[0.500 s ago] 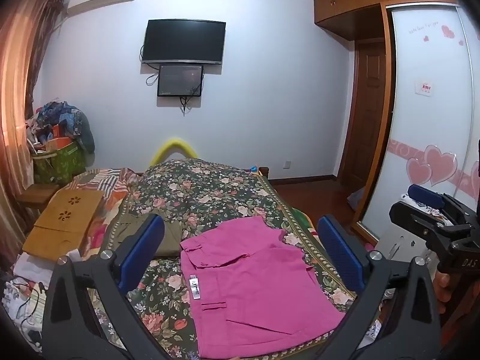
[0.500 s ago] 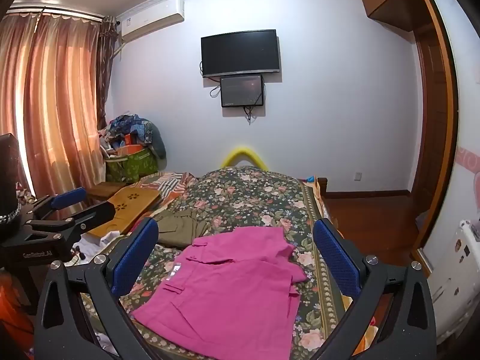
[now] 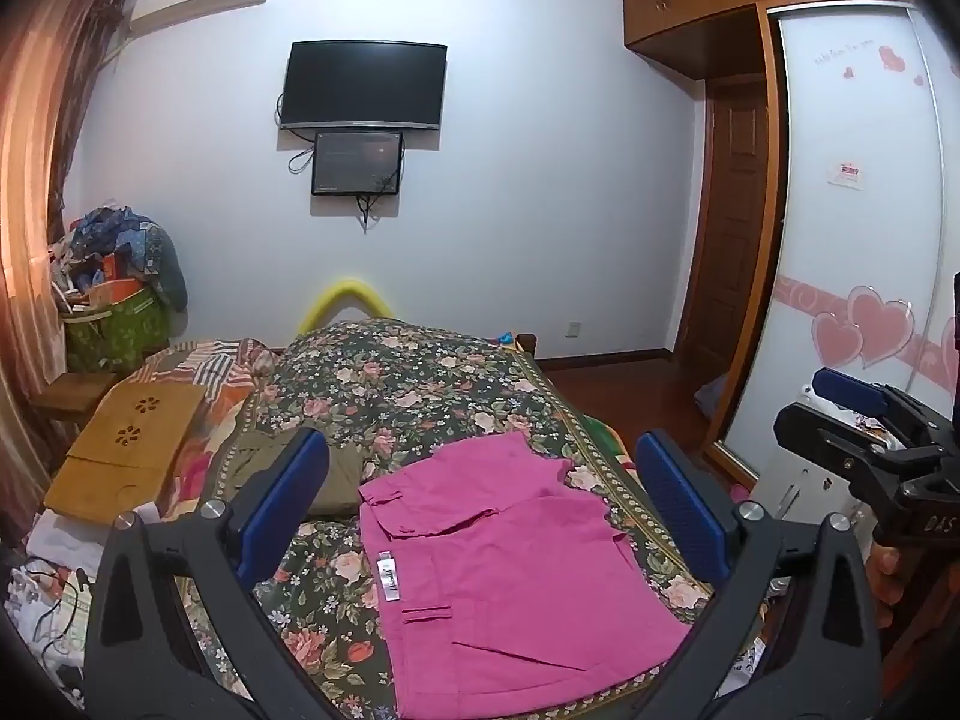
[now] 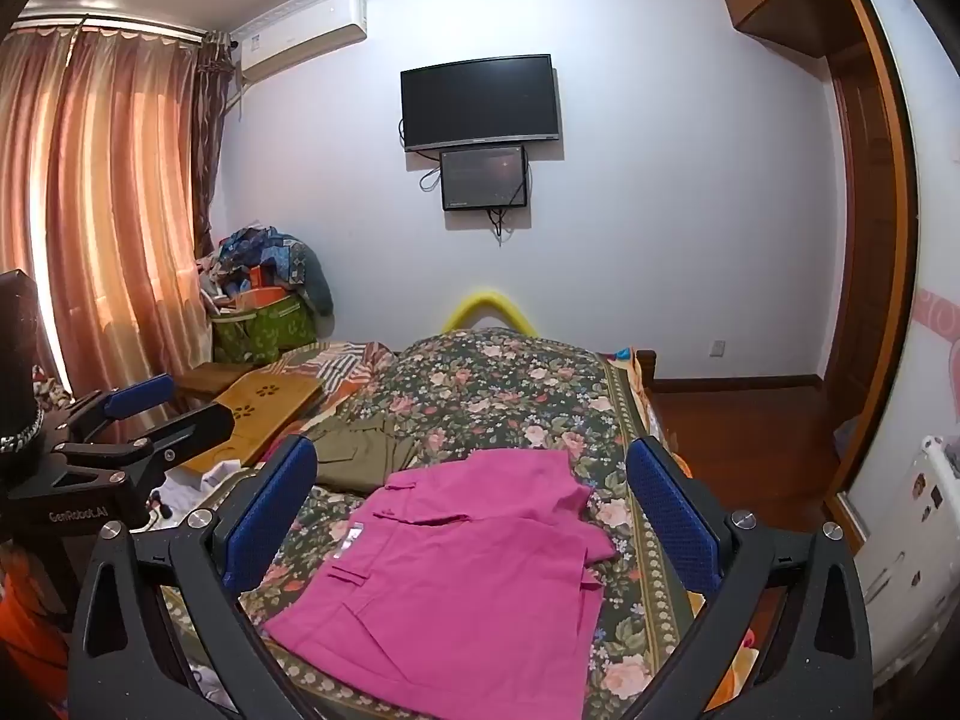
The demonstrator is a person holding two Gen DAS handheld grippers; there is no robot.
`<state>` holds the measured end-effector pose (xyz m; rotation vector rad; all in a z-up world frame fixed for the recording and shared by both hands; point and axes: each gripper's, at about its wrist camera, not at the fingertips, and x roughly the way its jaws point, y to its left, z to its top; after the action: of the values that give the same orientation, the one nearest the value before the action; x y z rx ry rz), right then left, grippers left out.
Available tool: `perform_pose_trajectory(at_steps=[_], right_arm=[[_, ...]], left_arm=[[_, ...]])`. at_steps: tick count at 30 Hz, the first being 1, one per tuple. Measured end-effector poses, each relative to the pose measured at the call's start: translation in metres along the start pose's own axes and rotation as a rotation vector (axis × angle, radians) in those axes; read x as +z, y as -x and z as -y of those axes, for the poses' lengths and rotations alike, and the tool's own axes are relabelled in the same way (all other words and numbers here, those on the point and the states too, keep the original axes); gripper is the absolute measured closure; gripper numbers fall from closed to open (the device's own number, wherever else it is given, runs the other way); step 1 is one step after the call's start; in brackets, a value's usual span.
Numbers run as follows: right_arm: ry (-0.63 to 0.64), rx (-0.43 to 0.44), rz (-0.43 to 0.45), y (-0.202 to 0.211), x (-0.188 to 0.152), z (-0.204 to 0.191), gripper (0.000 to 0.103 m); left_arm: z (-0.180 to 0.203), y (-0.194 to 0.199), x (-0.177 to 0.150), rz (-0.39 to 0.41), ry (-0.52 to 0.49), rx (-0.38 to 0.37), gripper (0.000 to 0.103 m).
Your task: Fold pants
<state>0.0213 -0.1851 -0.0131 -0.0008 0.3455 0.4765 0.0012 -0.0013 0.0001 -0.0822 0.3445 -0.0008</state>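
- Pink pants lie folded on the floral bedspread, at the near end of the bed, towards its right edge. A white label shows at the waistband.
- Left gripper: blue-padded fingers spread wide apart, holding nothing, raised above the pants with no contact.
- Right gripper: fingers likewise wide apart and empty, hanging over the same garment.
- Olive-green garment lies just beyond the pants on their left side, partly hidden behind the left gripper's left finger.
- Wooden lap tray rests on the bed's left side, well apart from the pants.
- Loose white cloth and cables sit at the near left corner, below the tray.
- Green bag, piled with clothes, stands by the curtains.
- Television is mounted on the far wall with a smaller screen beneath it.
- Nothing lies on top of the pants.
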Motion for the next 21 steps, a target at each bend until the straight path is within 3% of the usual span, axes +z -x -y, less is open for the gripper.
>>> perform_pose_trajectory(at_steps=[21], right_arm=[[-0.006,-0.003,-0.003,0.0016,-0.0056,0.0010,0.000]], left_arm=[[0.0036,0.0024,0.0018,0.005,-0.022,-0.016,0.000]])
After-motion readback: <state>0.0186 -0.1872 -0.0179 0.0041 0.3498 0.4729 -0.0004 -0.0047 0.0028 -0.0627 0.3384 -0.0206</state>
